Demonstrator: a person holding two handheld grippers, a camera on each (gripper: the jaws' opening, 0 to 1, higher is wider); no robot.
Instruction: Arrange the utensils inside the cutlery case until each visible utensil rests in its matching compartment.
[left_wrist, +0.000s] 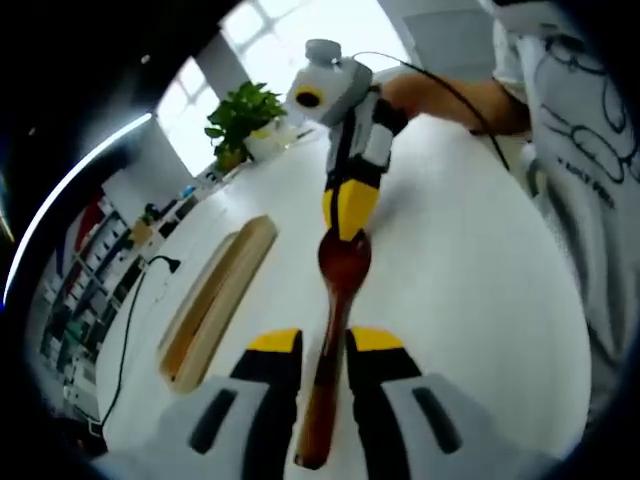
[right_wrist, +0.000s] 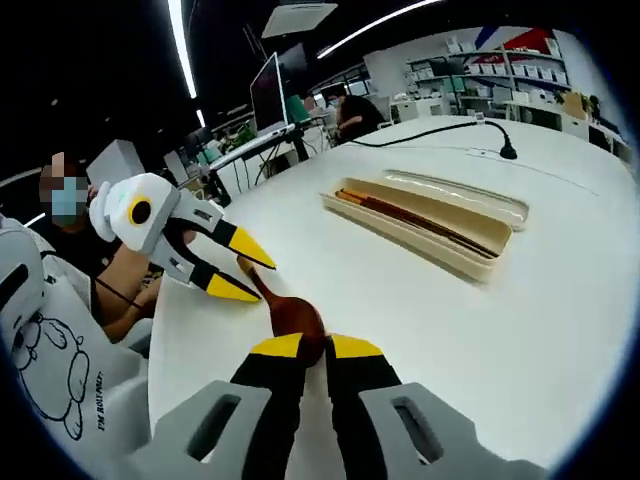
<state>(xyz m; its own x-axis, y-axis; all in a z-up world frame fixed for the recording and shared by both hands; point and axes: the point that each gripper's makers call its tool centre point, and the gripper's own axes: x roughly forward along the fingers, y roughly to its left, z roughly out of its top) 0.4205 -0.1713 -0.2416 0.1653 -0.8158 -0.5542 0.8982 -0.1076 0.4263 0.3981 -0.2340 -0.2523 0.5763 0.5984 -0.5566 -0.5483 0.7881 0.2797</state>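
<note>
A: Step? Where's spoon (left_wrist: 335, 300)?

B: Mid-handover above table (right_wrist: 560, 330). Left gripper (left_wrist: 325, 345) clamps handle; right gripper (right_wrist: 312, 348) clenched on bowl.

A: Next?

B: Probably release one end, carry to open case (right_wrist: 425, 215), far right, beside chopsticks (right_wrist: 400, 212).

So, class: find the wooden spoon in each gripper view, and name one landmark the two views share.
Left gripper view: the wooden spoon runs up the lower centre, handle between the near tongs.
Right gripper view: its bowl sits at lower centre, at the near tongs' tips.
Shared landmark: the open cutlery case on the white table.
</note>
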